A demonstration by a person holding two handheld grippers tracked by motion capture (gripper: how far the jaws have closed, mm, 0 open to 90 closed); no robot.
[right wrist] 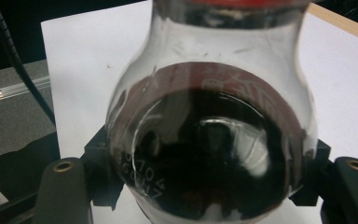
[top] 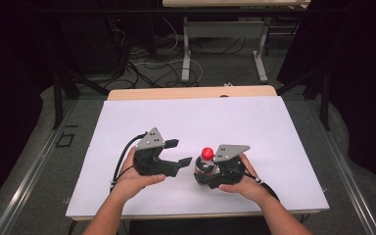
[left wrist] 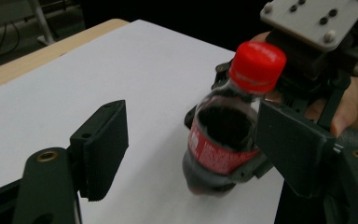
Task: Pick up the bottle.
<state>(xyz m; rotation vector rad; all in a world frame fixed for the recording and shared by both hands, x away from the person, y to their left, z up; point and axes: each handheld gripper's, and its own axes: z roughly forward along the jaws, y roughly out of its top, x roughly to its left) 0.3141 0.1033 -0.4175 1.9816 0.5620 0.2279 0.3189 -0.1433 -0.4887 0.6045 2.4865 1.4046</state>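
Small clear plastic bottle (top: pixel 205 167) of dark liquid, with a red screw cap (top: pixel 207 153) and red label, clamped at its body between the jaws of the right gripper (top: pixel 209 171), over the white sheet (top: pixel 225 122) covering the wooden table (top: pixel 191 92), near its front edge. The left gripper (top: pixel 178 152) is just beside the bottle, its jaws apart and nothing between them; one jaw tip lies near the bottle's shoulder. The left gripper view shows the bottle tilted, its base blurred.

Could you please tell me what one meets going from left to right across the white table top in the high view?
Left gripper → bottle → right gripper, clamped around the bottle.
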